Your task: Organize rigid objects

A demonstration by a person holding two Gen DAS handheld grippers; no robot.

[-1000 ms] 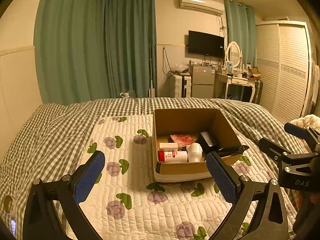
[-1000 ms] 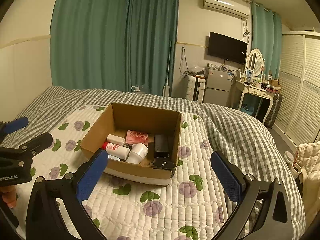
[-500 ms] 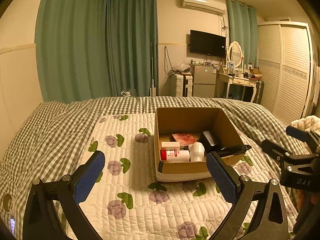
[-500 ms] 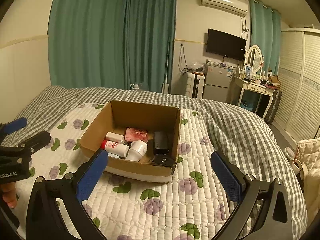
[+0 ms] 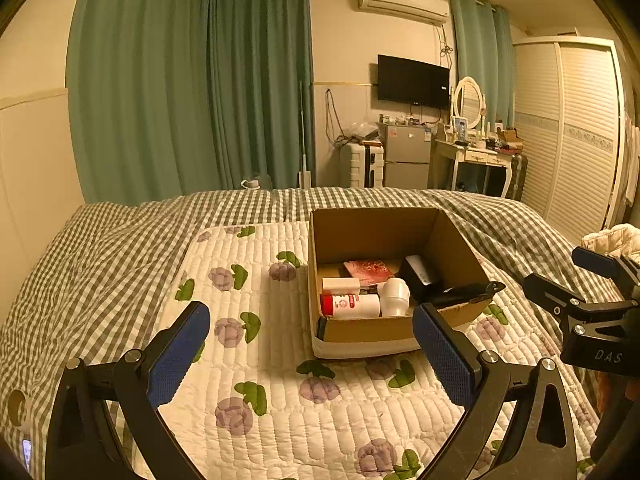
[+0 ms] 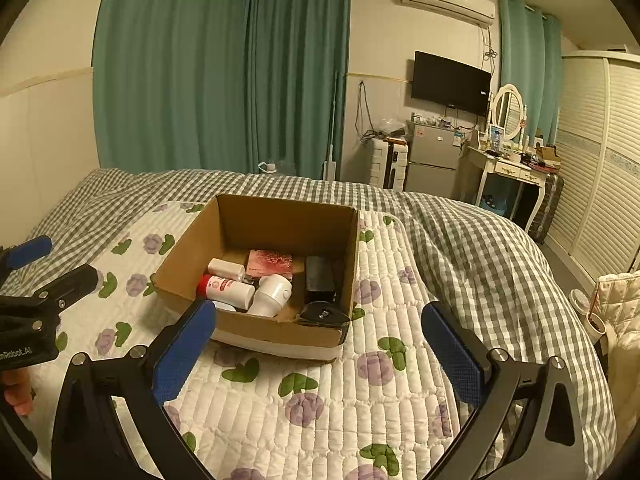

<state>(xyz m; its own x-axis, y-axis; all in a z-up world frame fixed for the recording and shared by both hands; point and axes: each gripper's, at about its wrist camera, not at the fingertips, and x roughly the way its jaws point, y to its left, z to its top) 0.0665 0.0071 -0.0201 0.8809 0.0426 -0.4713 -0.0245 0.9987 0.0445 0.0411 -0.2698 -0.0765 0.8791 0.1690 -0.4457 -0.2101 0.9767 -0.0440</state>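
Closest to both cameras: the left gripper (image 5: 311,344) and the right gripper (image 6: 319,346), fingers spread wide apart on each, nothing between them. Both hang over the quilted flower mat (image 5: 280,400) on the bed (image 5: 100,248), a bit short of the box.

Compared with a second ago both grippers have drifted back slightly; the cardboard box (image 6: 256,322) sits a touch farther off and lower in each view. Nothing in the box has moved. Reads to me like a retreat after a drop-off, so the sorting looks mostly or fully done.

In the box, near to far: a black gadget (image 6: 323,314) perched on the near right corner, half over the rim, then a white bottle with a red cap (image 6: 226,287) lying on its side, a white roll-on (image 6: 272,294) beside it, a small white tube (image 6: 226,269) behind, a black block (image 6: 319,278) along the right wall, and a red patterned packet (image 6: 269,263) flat at the back.

I can't see any loose items on the mat outside the box. If anything's left, I'd nudge that black gadget fully inside, since it looks like it could tip off the edge.

Farther back: green curtains (image 5: 192,80), a TV (image 5: 413,81), a small fridge (image 5: 406,152), and a wardrobe (image 5: 576,128).
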